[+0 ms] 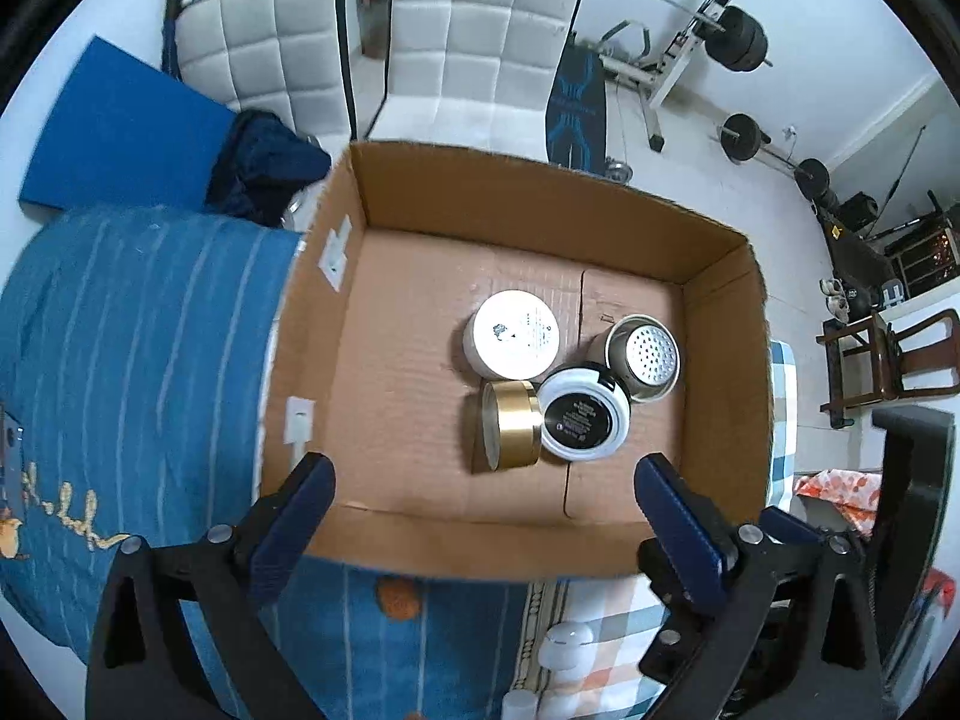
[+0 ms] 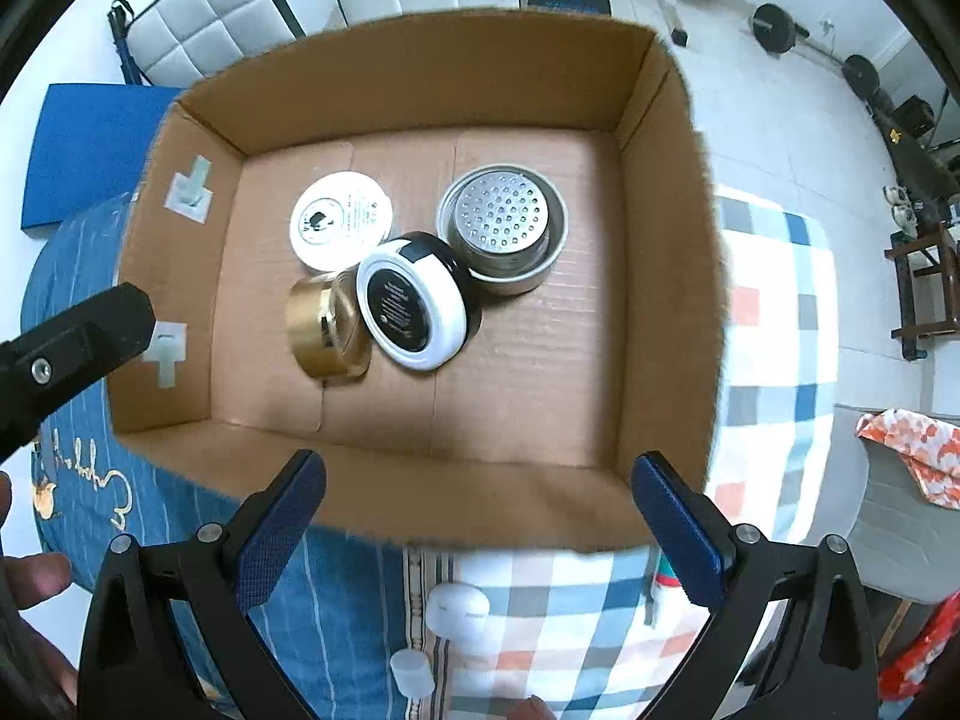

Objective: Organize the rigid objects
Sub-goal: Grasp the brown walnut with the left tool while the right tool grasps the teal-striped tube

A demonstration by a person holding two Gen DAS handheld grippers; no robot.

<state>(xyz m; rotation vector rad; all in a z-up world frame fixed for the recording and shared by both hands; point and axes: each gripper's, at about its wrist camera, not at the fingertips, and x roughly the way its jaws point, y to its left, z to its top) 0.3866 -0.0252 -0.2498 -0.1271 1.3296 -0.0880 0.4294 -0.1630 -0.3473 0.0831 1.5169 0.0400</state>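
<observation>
An open cardboard box (image 2: 420,84) sits on a bed covered with a blue striped quilt (image 1: 150,360) and a checked sheet (image 2: 774,312), and both cameras look almost straight down into it. Four round things are clustered on the box floor, a little toward its right wall. A white jar (image 2: 341,221) stands upright at the back left of the cluster. Just beside it, nearer the front of the box, a gold jar (image 2: 321,327) lies tipped on its side. A white and black jar (image 2: 414,303) leans tilted against the gold jar, touching it, with its dark round label facing up. Behind and to the right of that jar, touching it, a metal strainer cup (image 2: 503,225) rests with its perforated face up. The left gripper (image 1: 483,480) hovers above the front edge of the box; its blue-padded fingers (image 1: 300,498) are spread wide apart with nothing between them, and the cluster lies beyond the fingertips, well below them. The right gripper (image 2: 480,486) also hangs over the front wall of the box, its fingers (image 2: 678,516) likewise released and empty, the jars clear of them toward the middle of the box. On the bed in front of the box lie a small white bottle (image 2: 457,609) and a small white cap (image 2: 411,673).
</observation>
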